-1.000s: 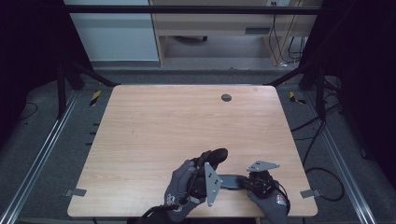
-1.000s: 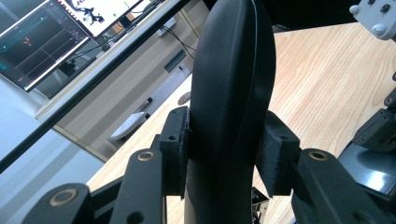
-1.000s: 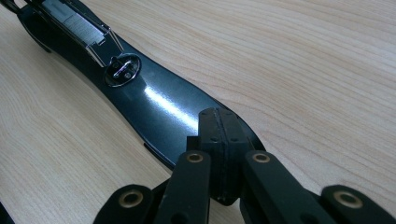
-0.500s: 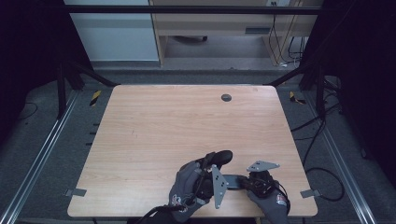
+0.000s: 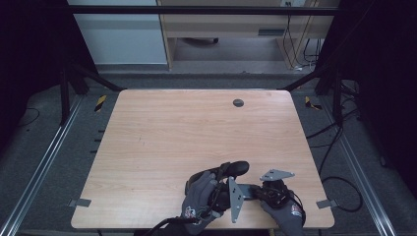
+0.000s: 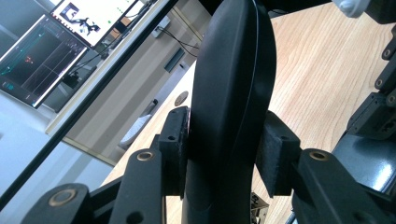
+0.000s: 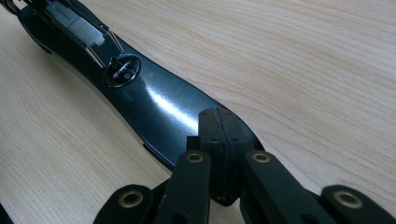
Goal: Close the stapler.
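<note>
A glossy black elongated device (image 5: 237, 168) is at the front of the wooden table (image 5: 187, 132). In the left gripper view its dark curved body (image 6: 233, 84) stands upright, and my left gripper (image 6: 226, 149) is shut on it, one pad (image 6: 176, 140) pressed on each side. In the high view the left gripper (image 5: 222, 183) sits under a gloved hand. In the right gripper view the device (image 7: 140, 93) lies along the wood, with a small round silver button. My right gripper (image 7: 219, 126) is shut, its joined tips at the device's near end; whether they pinch it I cannot tell.
A small round grommet (image 5: 238, 103) sits near the table's far edge. Both gloved hands are close to the front edge (image 5: 147, 227). Metal rails (image 5: 44, 162) and cables (image 5: 339, 182) run along the floor beside the table. Monitors (image 6: 70, 28) glow beyond the far side.
My left hand, with the black device in its gripper, has shifted slightly to the right. The right hand has stayed where it was.
</note>
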A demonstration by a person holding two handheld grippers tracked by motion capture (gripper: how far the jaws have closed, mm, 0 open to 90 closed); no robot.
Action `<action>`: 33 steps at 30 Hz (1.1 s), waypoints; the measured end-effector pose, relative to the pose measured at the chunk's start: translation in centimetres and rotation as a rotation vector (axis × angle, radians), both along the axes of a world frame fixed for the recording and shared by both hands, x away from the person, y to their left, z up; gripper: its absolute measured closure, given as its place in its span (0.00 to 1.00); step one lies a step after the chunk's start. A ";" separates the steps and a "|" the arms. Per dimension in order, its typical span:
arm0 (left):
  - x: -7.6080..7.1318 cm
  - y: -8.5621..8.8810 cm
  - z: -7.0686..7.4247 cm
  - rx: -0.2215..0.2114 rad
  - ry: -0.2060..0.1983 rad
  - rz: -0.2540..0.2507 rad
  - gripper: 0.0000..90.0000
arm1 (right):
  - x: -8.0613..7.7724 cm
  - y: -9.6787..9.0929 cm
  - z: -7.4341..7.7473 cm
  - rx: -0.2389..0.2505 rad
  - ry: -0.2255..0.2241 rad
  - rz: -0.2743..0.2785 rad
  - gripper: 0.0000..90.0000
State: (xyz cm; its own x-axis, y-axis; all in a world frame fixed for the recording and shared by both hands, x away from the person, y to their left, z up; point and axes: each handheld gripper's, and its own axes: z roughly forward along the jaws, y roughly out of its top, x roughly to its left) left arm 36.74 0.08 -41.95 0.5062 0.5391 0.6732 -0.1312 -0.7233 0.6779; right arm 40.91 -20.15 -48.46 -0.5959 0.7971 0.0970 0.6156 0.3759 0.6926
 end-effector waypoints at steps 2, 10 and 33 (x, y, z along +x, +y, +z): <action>0.0 -0.1 -0.1 0.007 -0.005 -0.001 0.65 | 0.0 0.0 0.0 0.000 -0.001 0.000 1.00; 0.0 -0.4 -0.4 0.025 -0.009 -0.006 0.65 | 0.0 0.0 0.0 0.003 0.003 0.000 1.00; -0.1 -1.6 -1.6 0.084 -0.021 -0.024 0.64 | 0.0 -0.2 0.0 0.001 -0.001 -0.006 1.00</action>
